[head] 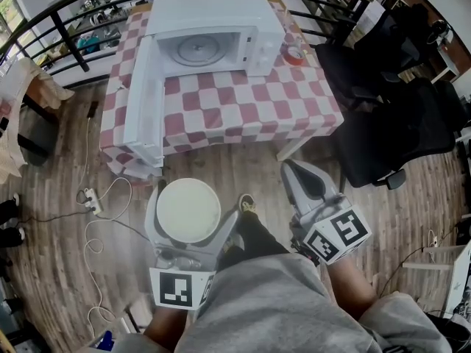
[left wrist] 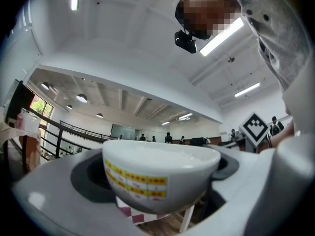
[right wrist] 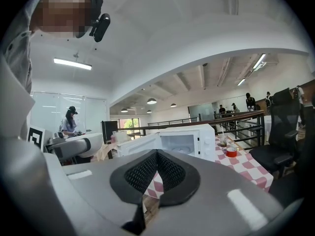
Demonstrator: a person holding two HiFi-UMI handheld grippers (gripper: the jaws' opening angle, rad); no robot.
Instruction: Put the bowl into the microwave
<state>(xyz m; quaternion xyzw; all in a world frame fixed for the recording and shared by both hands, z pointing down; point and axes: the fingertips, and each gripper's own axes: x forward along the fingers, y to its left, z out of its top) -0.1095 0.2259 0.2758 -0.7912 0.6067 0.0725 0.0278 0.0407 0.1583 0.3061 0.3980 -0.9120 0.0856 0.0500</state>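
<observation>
Now we squeeze the bowl (left wrist: 157,173) in our left gripper (head: 191,213) — our right gripper (head: 296,169) has its fingers together, empty.

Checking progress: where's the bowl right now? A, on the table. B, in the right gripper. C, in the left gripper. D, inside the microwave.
C: the bowl sits clamped between the left gripper's jaws, short of the table; the open microwave holds no bowl.
</observation>
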